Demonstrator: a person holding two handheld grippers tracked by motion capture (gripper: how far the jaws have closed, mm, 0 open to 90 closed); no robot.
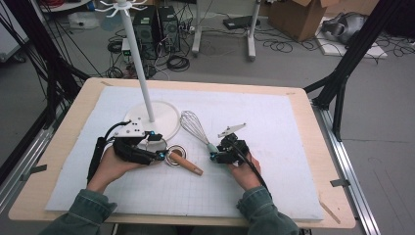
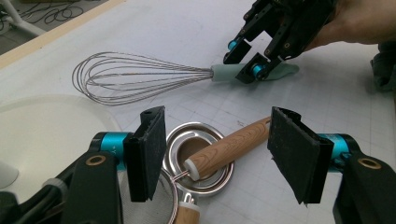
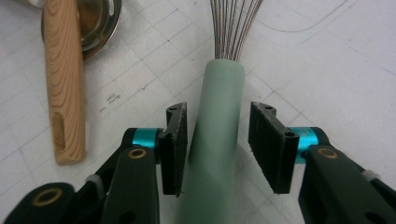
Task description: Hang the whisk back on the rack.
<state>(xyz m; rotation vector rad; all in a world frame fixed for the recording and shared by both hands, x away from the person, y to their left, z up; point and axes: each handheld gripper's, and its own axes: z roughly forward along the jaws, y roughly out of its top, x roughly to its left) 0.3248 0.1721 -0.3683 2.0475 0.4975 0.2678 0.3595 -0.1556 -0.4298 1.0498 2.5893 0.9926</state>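
Starting from the white mat (image 1: 293, 147), the white stand base (image 1: 164, 117) sits left of centre in the high view — your left gripper (image 1: 159, 147) hovers right beside it and could knock it. Its jaws are spread wide over the wooden-handled strainer (image 2: 224, 149), low in the left gripper view, gripping nothing; closing there risks pinching the stacked steel rim instead. Your right gripper (image 3: 215, 144) straddles the whisk (image 1: 195, 128) by its green handle (image 3: 219, 135), jaws open, one pad nearly touching — an off-centre squeeze may roll it. Both hands lie low, palms down.
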